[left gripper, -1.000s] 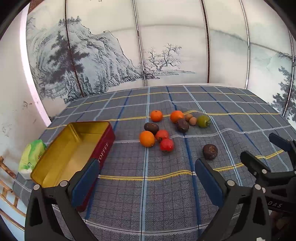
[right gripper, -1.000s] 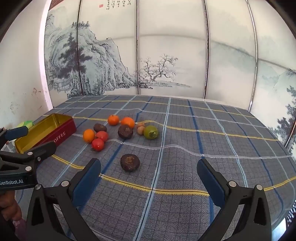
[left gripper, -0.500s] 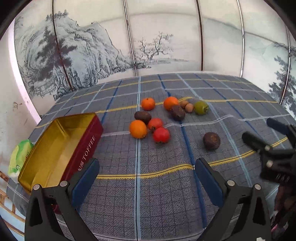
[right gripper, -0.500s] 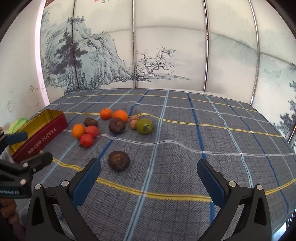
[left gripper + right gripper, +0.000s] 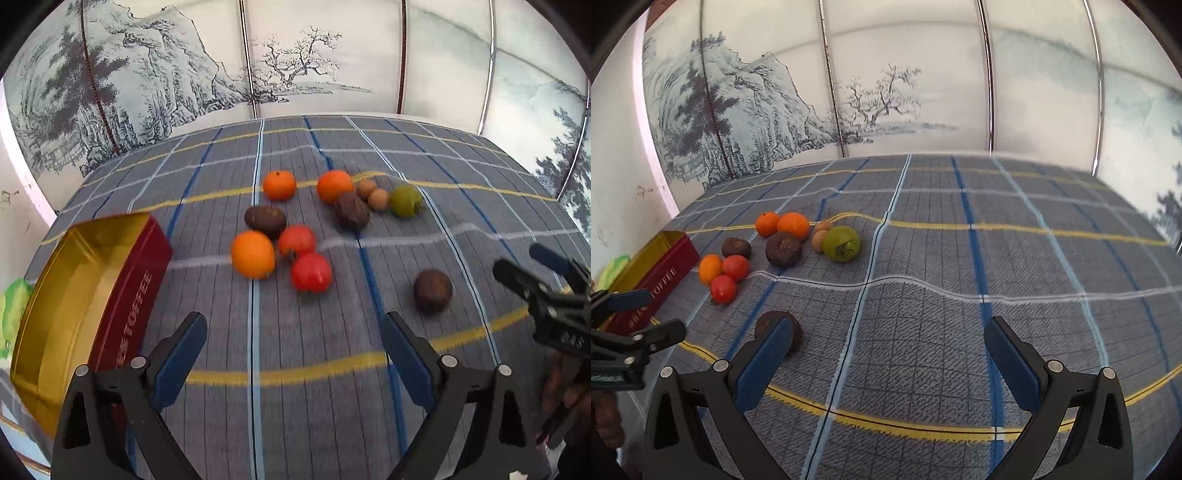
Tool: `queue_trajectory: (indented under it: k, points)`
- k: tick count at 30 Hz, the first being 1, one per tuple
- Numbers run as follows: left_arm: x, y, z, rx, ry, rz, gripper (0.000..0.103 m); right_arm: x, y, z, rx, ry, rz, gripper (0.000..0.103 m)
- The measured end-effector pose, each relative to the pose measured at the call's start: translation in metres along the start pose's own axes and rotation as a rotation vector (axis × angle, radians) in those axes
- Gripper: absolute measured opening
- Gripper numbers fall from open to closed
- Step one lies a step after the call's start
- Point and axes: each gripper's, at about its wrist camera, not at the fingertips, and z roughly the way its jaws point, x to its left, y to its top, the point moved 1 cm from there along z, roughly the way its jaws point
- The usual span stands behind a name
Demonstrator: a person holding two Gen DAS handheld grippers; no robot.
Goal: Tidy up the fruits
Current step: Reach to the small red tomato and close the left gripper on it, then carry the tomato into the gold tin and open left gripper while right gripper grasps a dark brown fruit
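Several fruits lie loose on the plaid tablecloth (image 5: 317,406): oranges (image 5: 253,254), red tomatoes (image 5: 311,272), dark brown fruits (image 5: 266,220), two small tan ones (image 5: 378,199) and a green one (image 5: 406,201). One brown fruit (image 5: 432,290) lies apart; in the right wrist view it sits (image 5: 768,322) just behind my right gripper's left finger (image 5: 761,365). A red toffee tin (image 5: 81,302), open and empty, stands at the left. My left gripper (image 5: 291,358) is open and empty before the fruits. My right gripper (image 5: 886,358) is open and empty.
A painted folding screen (image 5: 295,74) stands behind the table. A green and white bag (image 5: 11,314) lies beyond the tin at the left edge. The cloth has a raised wrinkle (image 5: 923,288) across its middle. The right half of the cloth (image 5: 1052,258) carries no objects.
Both grippers have moved forward and lower toward the fruits. The lone brown fruit now sits just behind the right gripper's left finger. Both stay open.
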Motion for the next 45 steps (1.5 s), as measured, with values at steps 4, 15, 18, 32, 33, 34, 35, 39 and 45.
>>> queue_trajectory:
  k: [4, 15, 18, 32, 33, 34, 35, 39, 45]
  points:
    - [-0.002, 0.012, 0.008, -0.02, -0.036, 0.01, 0.09, -0.006, -0.002, 0.006, 0.025, 0.02, 0.034, 0.103]
    - [-0.002, 0.022, 0.047, 0.081, -0.084, 0.01, 0.045, -0.007, -0.007, 0.011, 0.051, 0.052, 0.06, 0.103]
    - [-0.001, 0.023, 0.052, 0.09, -0.093, 0.015, 0.046, -0.007, -0.007, 0.011, 0.055, 0.05, 0.061, 0.103]
    - [0.001, 0.008, 0.044, 0.081, -0.135, -0.013, 0.027, 0.001, -0.008, 0.01, 0.072, 0.057, 0.004, 0.103]
    - [0.002, 0.006, 0.039, 0.075, -0.143, -0.019, 0.027, 0.004, -0.007, 0.008, 0.068, 0.061, -0.012, 0.103]
    - [0.002, 0.005, 0.032, 0.066, -0.147, -0.023, 0.027, 0.008, -0.007, 0.005, 0.062, 0.071, -0.034, 0.103]
    - [0.002, 0.004, 0.025, 0.06, -0.149, -0.025, 0.027, 0.013, -0.006, 0.002, 0.059, 0.088, -0.058, 0.103]
    - [0.005, 0.004, 0.001, 0.038, -0.162, -0.035, 0.027, 0.041, -0.004, 0.0, 0.084, 0.139, -0.203, 0.101]
    - [0.007, 0.005, -0.022, 0.012, -0.163, -0.033, 0.027, 0.06, -0.006, 0.02, 0.144, 0.171, -0.285, 0.09]
